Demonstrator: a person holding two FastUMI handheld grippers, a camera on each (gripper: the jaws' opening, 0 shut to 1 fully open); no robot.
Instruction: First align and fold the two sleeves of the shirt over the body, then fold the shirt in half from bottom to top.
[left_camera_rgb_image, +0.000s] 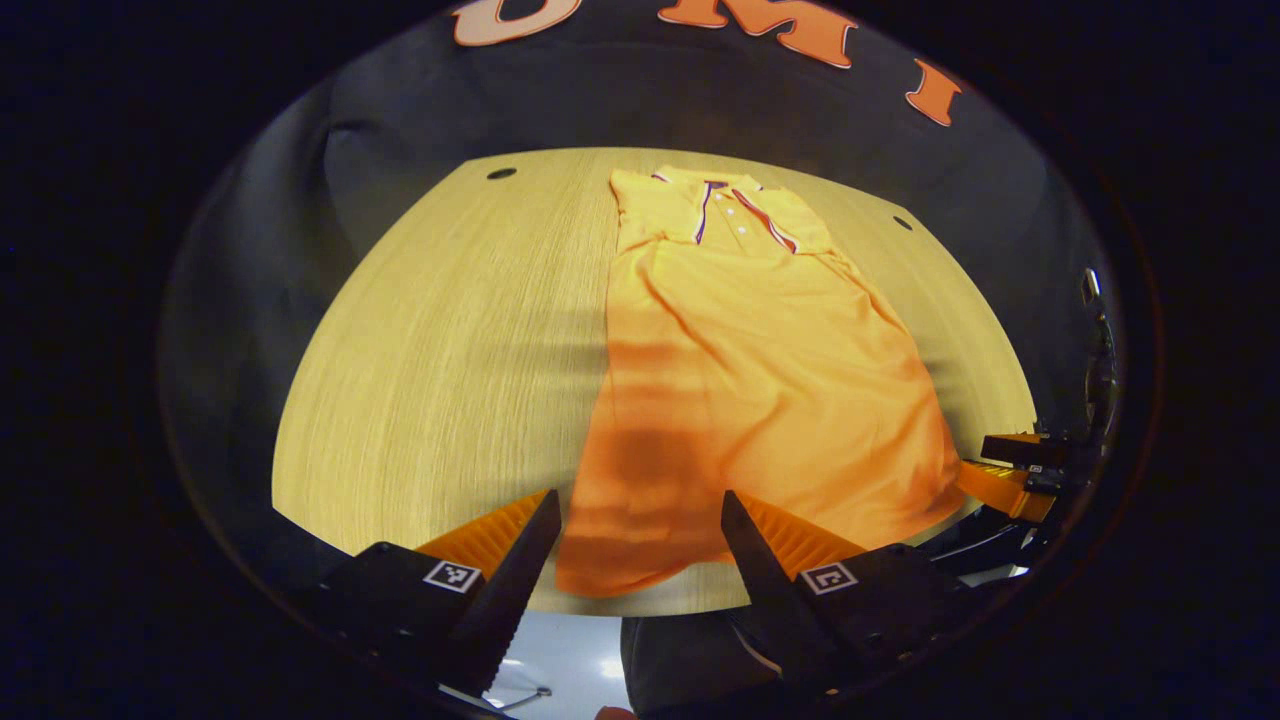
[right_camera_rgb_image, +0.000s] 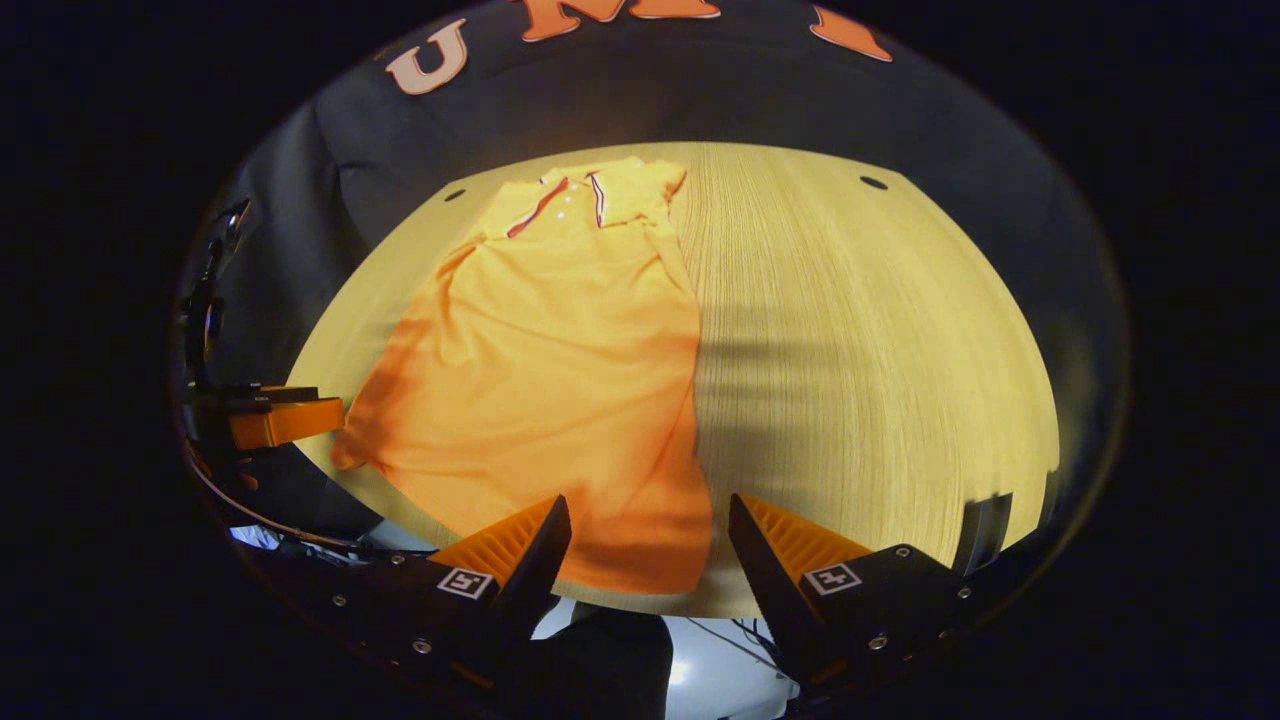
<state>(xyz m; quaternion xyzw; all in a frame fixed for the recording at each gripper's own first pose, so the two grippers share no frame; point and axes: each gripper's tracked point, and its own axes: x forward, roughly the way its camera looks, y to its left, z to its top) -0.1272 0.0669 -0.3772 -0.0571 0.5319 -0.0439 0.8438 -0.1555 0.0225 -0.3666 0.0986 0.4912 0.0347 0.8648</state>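
The shirt (left_camera_rgb_image: 745, 370) lies flat on the table (left_camera_rgb_image: 450, 350), sleeves folded in, collar far from me. My left gripper (left_camera_rgb_image: 640, 530) and right gripper (right_camera_rgb_image: 650, 535) hover over its hem, jaws apart, holding nothing.

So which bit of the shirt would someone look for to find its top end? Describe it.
Start at the wooden table; the orange shirt lies lengthwise on it. At the shirt's far end, toward the black cloth wall, sits the collar: the only part with dark striped edging and small white buttons.

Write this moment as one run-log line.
shirt: flat on table, sleeves folded in | left gripper: open at hem | right gripper: open at hem
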